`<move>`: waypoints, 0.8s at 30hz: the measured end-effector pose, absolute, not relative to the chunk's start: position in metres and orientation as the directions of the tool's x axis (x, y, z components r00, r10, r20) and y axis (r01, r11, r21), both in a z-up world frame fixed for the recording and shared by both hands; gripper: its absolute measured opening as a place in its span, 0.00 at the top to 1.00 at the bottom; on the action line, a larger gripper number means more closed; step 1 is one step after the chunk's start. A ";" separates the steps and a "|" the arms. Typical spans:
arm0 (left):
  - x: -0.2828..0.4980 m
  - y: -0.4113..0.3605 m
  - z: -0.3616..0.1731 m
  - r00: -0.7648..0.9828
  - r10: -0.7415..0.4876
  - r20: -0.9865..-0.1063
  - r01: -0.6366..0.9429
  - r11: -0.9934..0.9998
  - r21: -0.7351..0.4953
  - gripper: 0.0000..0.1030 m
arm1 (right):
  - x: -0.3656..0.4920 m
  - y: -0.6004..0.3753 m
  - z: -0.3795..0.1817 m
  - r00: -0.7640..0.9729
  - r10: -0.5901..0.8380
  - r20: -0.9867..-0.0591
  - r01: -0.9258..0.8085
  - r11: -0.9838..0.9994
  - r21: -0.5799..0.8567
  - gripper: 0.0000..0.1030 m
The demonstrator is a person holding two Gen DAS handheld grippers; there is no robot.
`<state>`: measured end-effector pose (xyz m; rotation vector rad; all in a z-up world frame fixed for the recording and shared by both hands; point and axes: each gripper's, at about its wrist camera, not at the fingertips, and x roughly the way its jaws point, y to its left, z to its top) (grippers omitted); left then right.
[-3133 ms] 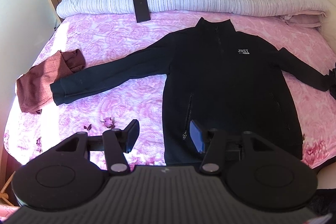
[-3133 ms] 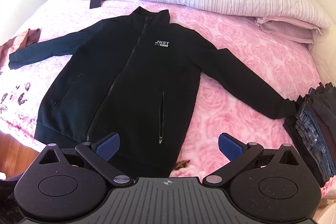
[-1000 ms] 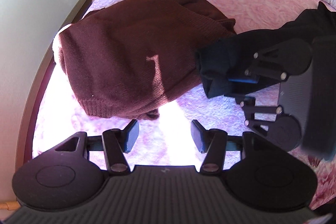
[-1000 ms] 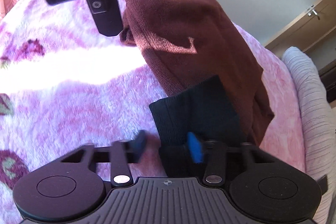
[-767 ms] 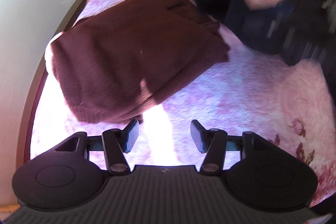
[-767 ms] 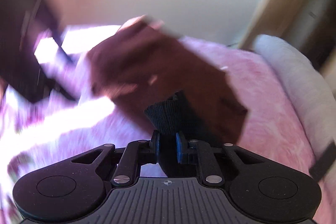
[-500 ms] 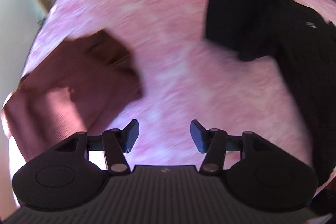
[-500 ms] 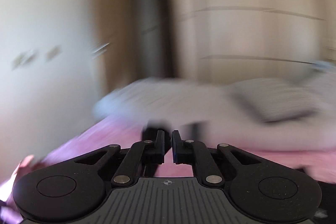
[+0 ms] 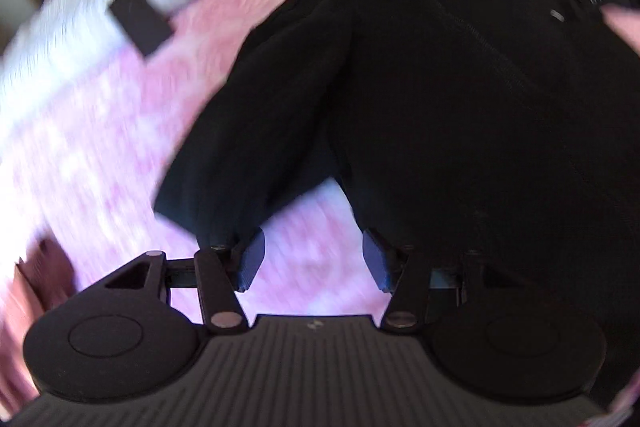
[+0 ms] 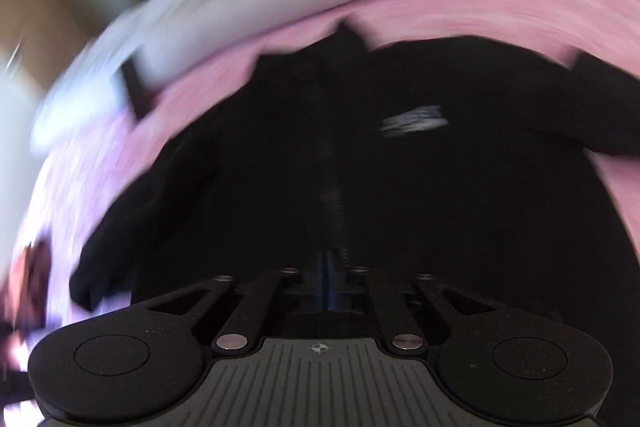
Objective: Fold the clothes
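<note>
A black zip jacket (image 9: 460, 107) lies flat on the pink bedspread (image 9: 100, 147). Its left sleeve (image 9: 260, 131) is folded down along the body, and the cuff ends by my left gripper's left finger. My left gripper (image 9: 314, 259) stands open above the bare bedspread between cuff and hem, holding nothing. The right wrist view is blurred. It shows my right gripper (image 10: 328, 283) over the jacket's (image 10: 360, 187) zip line. Its jaws are opening, the pads are close together, and nothing shows between them. The sleeve (image 10: 132, 219) lies apart to its left.
A dark phone (image 9: 140, 21) rests on the striped duvet (image 9: 60, 39) at the head of the bed. The maroon sweater (image 9: 44, 267) shows at the lower left edge. Pink bedspread lies bare to the left of the sleeve.
My right gripper shut on the sleeve cuff beside the maroon sweater and swung it right, towards the jacket. The sleeve now lies folded down, out of the gripper. Both views swung from sweater to jacket.
</note>
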<state>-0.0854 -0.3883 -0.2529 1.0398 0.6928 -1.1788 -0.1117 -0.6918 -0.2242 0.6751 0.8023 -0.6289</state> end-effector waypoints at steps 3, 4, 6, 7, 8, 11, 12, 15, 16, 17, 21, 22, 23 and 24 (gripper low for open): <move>-0.086 -0.411 -0.256 0.300 -0.424 -0.855 0.944 0.005 0.329 0.52 | -0.063 -0.683 -0.224 0.574 -0.214 -0.790 0.539 0.825 0.168 0.16; -0.083 -0.418 -0.256 0.296 -0.436 -0.850 0.945 0.008 0.326 0.52 | -0.045 -0.675 -0.226 0.580 -0.202 -0.789 0.449 0.888 0.103 0.16; -0.073 -0.423 -0.258 0.296 -0.440 -0.848 0.949 0.035 0.313 0.52 | -0.015 -0.650 -0.236 0.575 -0.219 -0.788 0.244 0.965 -0.090 0.16; -0.068 -0.426 -0.259 0.296 -0.443 -0.846 0.951 0.049 0.306 0.52 | -0.001 -0.638 -0.241 0.576 -0.241 -0.781 0.129 0.970 -0.205 0.16; -0.062 -0.424 -0.262 0.304 -0.440 -0.845 0.950 0.074 0.304 0.52 | 0.011 -0.629 -0.247 0.583 -0.265 -0.768 0.020 0.950 -0.313 0.16; -0.041 -0.410 -0.269 0.321 -0.418 -0.850 0.947 0.158 0.280 0.52 | 0.042 -0.612 -0.272 0.623 -0.307 -0.719 -0.241 0.800 -0.550 0.16; -0.034 -0.403 -0.274 0.319 -0.411 -0.854 0.946 0.184 0.265 0.52 | 0.052 -0.609 -0.283 0.631 -0.313 -0.710 -0.307 0.739 -0.599 0.16; -0.015 -0.381 -0.286 0.314 -0.393 -0.864 0.939 0.260 0.223 0.52 | 0.074 -0.607 -0.307 0.626 -0.302 -0.719 -0.406 0.661 -0.631 0.20; -0.012 -0.376 -0.288 0.322 -0.392 -0.862 0.936 0.271 0.226 0.52 | 0.081 -0.607 -0.315 0.624 -0.297 -0.723 -0.434 0.638 -0.636 0.53; -0.011 -0.372 -0.288 0.318 -0.406 -0.856 0.936 0.279 0.215 0.52 | 0.086 -0.608 -0.315 0.625 -0.293 -0.724 -0.434 0.640 -0.634 0.74; -0.018 -0.370 -0.280 0.232 -0.512 -0.827 0.959 0.261 0.107 0.52 | 0.095 -0.615 -0.274 0.693 -0.269 -0.669 -0.339 0.698 -0.631 0.86; -0.022 -0.373 -0.278 0.206 -0.537 -0.818 0.967 0.241 0.085 0.52 | 0.094 -0.616 -0.256 0.722 -0.277 -0.634 -0.302 0.698 -0.649 0.87; -0.028 -0.379 -0.276 0.185 -0.553 -0.813 0.973 0.218 0.073 0.52 | 0.093 -0.617 -0.237 0.753 -0.289 -0.591 -0.259 0.695 -0.670 0.87; -0.033 -0.385 -0.275 0.163 -0.567 -0.807 0.979 0.194 0.061 0.52 | 0.092 -0.618 -0.217 0.781 -0.302 -0.547 -0.216 0.692 -0.689 0.87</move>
